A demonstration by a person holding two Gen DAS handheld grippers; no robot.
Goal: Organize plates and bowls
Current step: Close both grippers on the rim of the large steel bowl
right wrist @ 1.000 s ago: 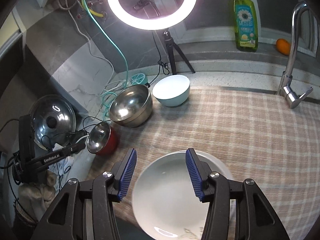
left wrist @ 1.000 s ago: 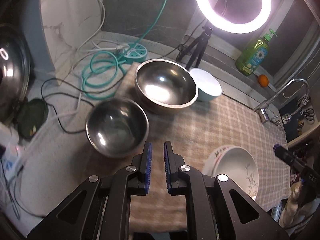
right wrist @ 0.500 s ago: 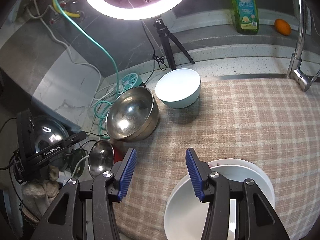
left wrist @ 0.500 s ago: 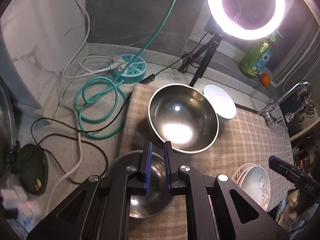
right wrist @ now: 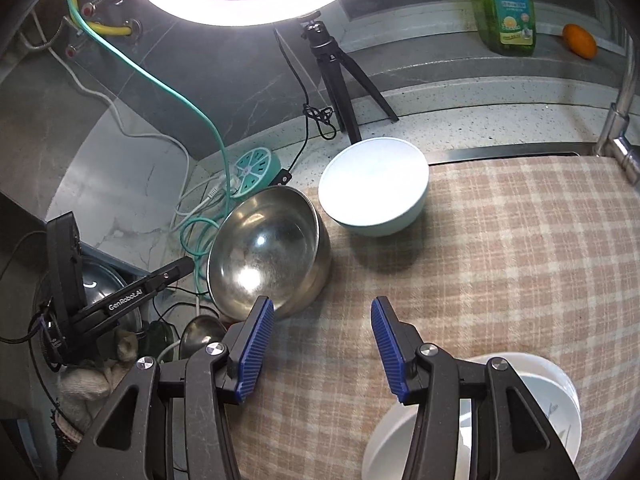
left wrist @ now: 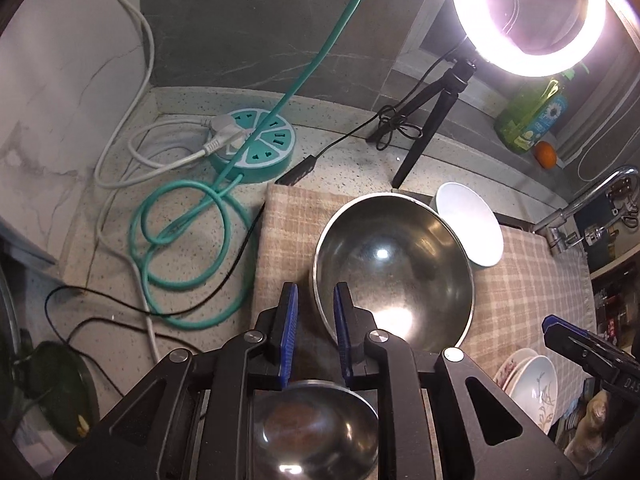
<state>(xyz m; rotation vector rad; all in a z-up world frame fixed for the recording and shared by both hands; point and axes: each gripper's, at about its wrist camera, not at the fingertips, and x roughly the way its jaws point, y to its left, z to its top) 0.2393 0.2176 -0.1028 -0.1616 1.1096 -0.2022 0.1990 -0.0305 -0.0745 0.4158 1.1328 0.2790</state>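
My left gripper (left wrist: pixel 314 316) has its jaws a small gap apart, holding nothing; its tips hover by the near rim of the large steel bowl (left wrist: pixel 394 270). A small steel bowl (left wrist: pixel 316 428) lies under its body. A pale blue bowl (left wrist: pixel 470 222) stands behind the large one. White dishes (left wrist: pixel 528 386) are stacked at the right. My right gripper (right wrist: pixel 322 344) is open and empty above the checked cloth (right wrist: pixel 500 264), with the large steel bowl (right wrist: pixel 266 252) just left, the pale blue bowl (right wrist: pixel 374 196) beyond and the white dishes (right wrist: pixel 472 424) under its right finger.
A ring light on a tripod (right wrist: pixel 332 68) stands at the back of the counter. A teal power strip (left wrist: pixel 256 148) with coiled cables lies to the left. A tap (right wrist: pixel 624 120), a green soap bottle (right wrist: pixel 506 4) and an orange (right wrist: pixel 580 40) are at the right.
My left gripper has moved forward past the small steel bowl to the large bowl's rim and its jaws have parted slightly. My right gripper has moved forward, off the white dishes.
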